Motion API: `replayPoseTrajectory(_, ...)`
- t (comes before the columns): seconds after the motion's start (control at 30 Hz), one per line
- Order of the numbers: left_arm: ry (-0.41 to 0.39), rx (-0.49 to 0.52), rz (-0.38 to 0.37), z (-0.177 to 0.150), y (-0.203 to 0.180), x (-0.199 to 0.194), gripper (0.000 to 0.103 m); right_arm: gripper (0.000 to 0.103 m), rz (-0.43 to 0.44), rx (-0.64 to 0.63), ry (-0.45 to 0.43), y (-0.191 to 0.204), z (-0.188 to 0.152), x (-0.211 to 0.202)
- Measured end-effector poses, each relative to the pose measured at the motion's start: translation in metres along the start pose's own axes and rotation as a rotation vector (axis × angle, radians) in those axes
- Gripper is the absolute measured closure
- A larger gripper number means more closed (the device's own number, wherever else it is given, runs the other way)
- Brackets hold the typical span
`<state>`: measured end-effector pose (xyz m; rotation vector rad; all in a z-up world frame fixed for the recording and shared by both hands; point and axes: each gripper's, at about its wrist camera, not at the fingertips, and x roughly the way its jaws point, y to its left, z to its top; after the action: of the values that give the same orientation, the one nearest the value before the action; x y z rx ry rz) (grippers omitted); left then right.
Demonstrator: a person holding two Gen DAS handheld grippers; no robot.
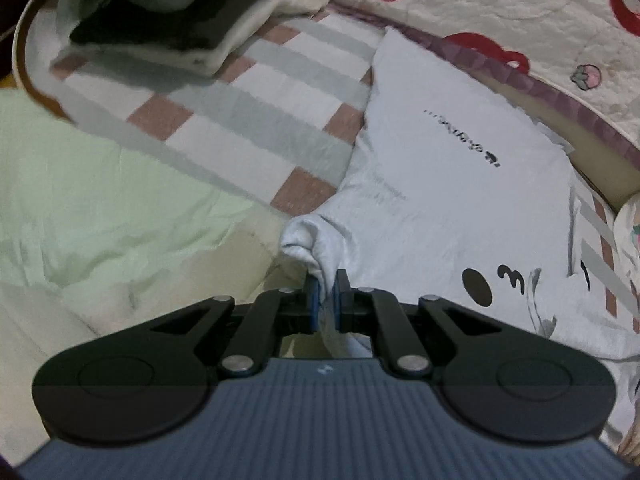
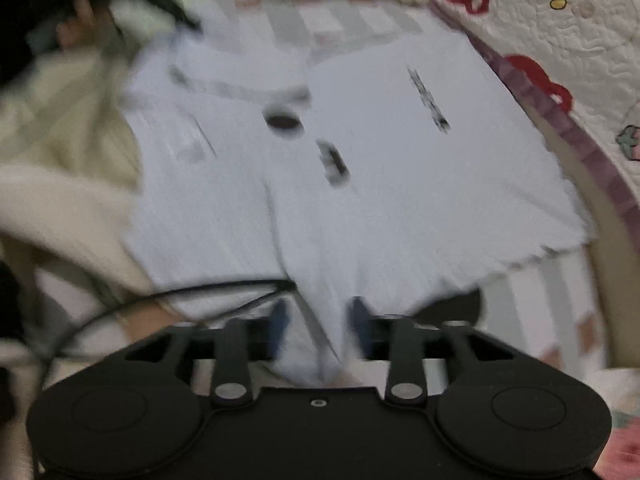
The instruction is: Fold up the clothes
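A white T-shirt (image 1: 452,200) with black print lies spread on the checked bedsheet (image 1: 248,120). In the left wrist view my left gripper (image 1: 327,300) is shut on a bunched edge of the shirt at its left side, and the cloth is pulled up into a small peak. The right wrist view is blurred by motion. There the same white T-shirt (image 2: 360,168) fills the middle, and my right gripper (image 2: 318,318) stands open at its near edge. A fold of the cloth runs between the blue pads (image 2: 280,320), which stay well apart.
A stack of folded clothes (image 1: 160,20) sits at the far left of the bed. A pale green blanket (image 1: 92,200) lies to the left. A white quilt with red bear prints (image 1: 520,12) borders the far right. A black cable (image 2: 168,296) crosses the near left.
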<state>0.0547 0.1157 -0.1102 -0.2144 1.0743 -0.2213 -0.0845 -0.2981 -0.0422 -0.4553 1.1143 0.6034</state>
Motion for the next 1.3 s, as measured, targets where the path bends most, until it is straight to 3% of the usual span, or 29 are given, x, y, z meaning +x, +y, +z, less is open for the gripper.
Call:
replayPoseTrajectory(0.03,-0.001,-0.008,-0.004,0.000,0.001,0.000,0.096,0.042,0.046,0.035,-0.040,-0.007,0.001,-0.005)
replayPoseTrajectory(0.33,0.013,0.002,0.011,-0.002,-0.002,0.005,0.094,0.042,0.300,0.489,-0.015,-0.072,0.008,0.027)
replayPoseTrajectory(0.4,0.015,-0.006,0.007,-0.002,0.000,0.005,0.094,0.042,0.407,0.627,-0.035,-0.091,0.007,0.033)
replayPoseTrajectory(0.53,0.018,-0.032,-0.008,-0.002,0.005,0.006,0.093,0.042,0.488,0.631,-0.071,-0.092,0.010,0.029)
replayPoseTrajectory(0.67,0.017,-0.028,-0.002,-0.002,0.003,0.006,0.092,0.042,0.430,0.321,0.010,-0.045,0.017,0.014)
replayPoseTrajectory(0.77,0.013,-0.029,0.000,-0.002,0.003,0.006,0.090,0.042,0.345,-0.019,0.110,-0.003,0.016,0.000)
replayPoseTrajectory(1.0,0.003,-0.039,0.004,-0.003,0.004,0.006,0.088,0.037,-0.056,-0.252,0.215,-0.015,0.015,0.001)
replayPoseTrajectory(1.03,0.002,-0.041,0.004,-0.003,0.005,0.006,0.088,0.037,-0.101,-0.259,0.227,-0.019,0.015,0.002)
replayPoseTrajectory(1.1,0.003,-0.045,0.006,-0.003,0.006,0.006,0.088,0.037,-0.076,-0.124,0.229,-0.043,0.015,0.010)
replayPoseTrajectory(1.23,0.009,-0.046,0.012,-0.002,0.007,0.008,0.087,0.038,-0.093,-0.117,0.218,-0.060,0.014,0.019)
replayPoseTrajectory(1.27,0.009,-0.044,0.012,-0.002,0.007,0.008,0.087,0.038,-0.085,-0.103,0.212,-0.064,0.015,0.020)
replayPoseTrajectory(1.3,0.009,-0.044,0.012,-0.002,0.007,0.008,0.086,0.038,-0.016,-0.024,0.191,-0.073,0.017,0.020)
